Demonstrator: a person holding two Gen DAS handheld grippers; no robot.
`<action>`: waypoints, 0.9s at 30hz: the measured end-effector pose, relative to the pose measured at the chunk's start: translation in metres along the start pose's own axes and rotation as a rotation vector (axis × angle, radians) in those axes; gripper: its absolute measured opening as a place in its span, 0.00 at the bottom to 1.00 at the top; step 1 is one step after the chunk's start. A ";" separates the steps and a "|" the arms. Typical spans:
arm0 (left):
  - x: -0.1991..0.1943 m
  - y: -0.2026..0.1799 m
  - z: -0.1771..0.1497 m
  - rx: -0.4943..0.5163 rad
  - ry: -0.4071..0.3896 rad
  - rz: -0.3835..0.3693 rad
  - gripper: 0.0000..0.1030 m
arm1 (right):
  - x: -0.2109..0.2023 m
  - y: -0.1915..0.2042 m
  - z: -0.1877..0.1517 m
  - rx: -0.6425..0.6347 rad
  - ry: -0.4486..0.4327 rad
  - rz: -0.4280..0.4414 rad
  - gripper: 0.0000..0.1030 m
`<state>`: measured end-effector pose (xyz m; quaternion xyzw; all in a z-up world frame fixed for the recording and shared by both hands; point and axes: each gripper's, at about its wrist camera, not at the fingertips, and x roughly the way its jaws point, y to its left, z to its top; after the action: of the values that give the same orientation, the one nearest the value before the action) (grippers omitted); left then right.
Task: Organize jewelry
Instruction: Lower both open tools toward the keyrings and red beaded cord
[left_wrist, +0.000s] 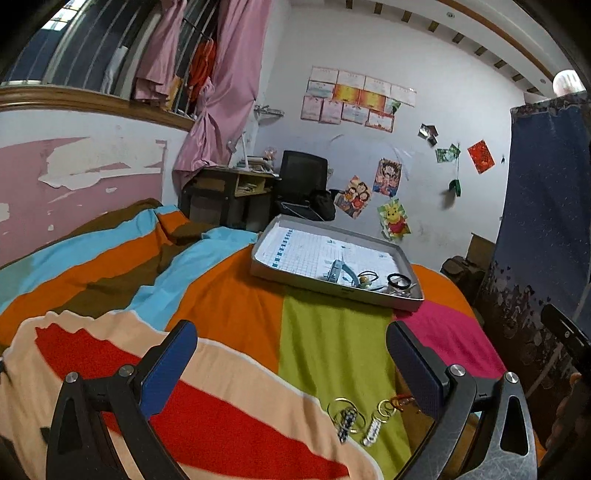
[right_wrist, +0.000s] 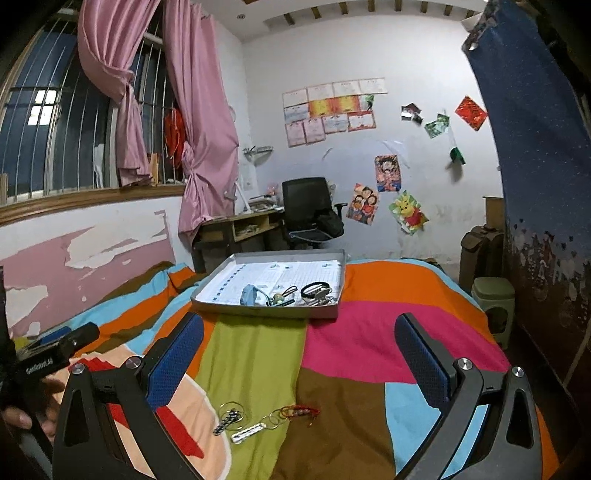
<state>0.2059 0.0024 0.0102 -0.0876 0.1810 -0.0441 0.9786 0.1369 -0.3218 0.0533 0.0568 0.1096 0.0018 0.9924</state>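
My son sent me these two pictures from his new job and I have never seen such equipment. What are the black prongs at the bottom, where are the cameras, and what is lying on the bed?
The prongs are handheld two-finger grippers, one in each of a person's hands, each with a wide-angle camera looking out along its fingers. One picture comes from the left gripper, the other from the right gripper. Both are open and hold nothing. On the striped bedspread lie two beaded charms on gold rings and a red cord. Further back sits a shallow grey tray already holding a black bracelet and other small pieces.
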 end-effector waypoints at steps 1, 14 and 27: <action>0.007 0.000 0.000 0.004 0.008 -0.006 1.00 | 0.007 0.000 0.001 -0.017 0.004 -0.003 0.99; 0.107 -0.008 -0.017 0.080 0.213 -0.133 1.00 | 0.112 -0.016 -0.010 -0.126 0.186 0.038 0.99; 0.148 -0.011 -0.054 0.134 0.426 -0.211 0.85 | 0.176 -0.014 -0.063 -0.117 0.466 0.133 0.93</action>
<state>0.3231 -0.0345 -0.0887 -0.0297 0.3696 -0.1756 0.9120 0.2948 -0.3255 -0.0472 0.0046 0.3312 0.0863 0.9396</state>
